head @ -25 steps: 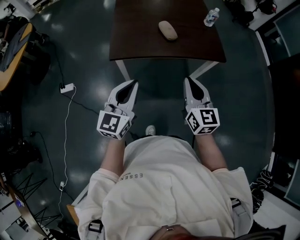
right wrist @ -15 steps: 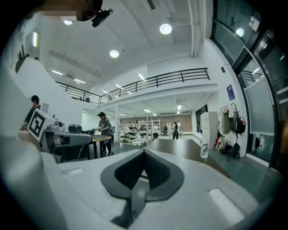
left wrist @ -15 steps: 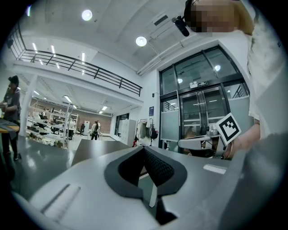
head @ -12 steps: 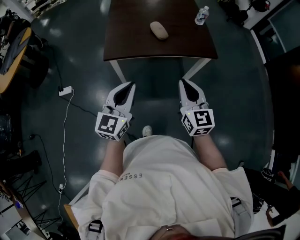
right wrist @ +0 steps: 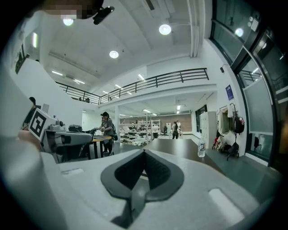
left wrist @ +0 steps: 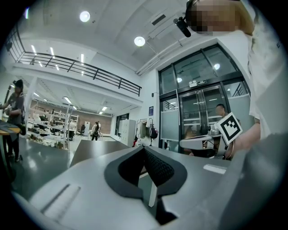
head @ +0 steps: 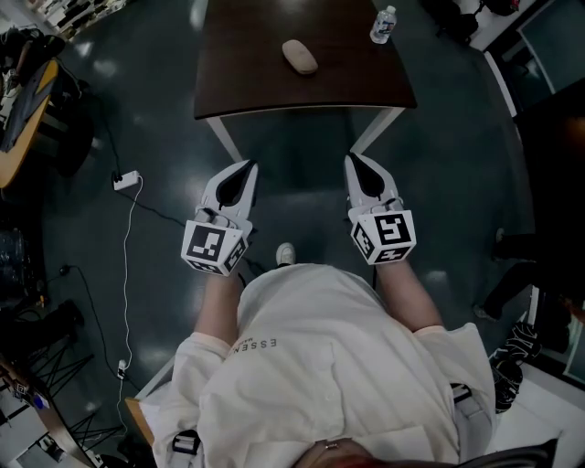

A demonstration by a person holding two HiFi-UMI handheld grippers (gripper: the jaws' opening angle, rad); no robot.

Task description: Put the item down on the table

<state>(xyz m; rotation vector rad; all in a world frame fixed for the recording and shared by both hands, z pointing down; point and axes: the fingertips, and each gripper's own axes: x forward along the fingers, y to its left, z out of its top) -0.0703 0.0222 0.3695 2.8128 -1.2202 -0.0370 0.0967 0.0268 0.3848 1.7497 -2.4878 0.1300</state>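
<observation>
Beige item (head: pixel 299 57) on table (head: pixel 247 87), head view only

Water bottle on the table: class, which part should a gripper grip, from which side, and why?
Probably its mid-body, jaws level, coming from the near side with the right gripper: the water bottle stands upright by the right edge of the table, round-sided, nothing beside it.

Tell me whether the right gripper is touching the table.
Apart. The head view shows the right gripper held short of the table, with floor between them.
</observation>
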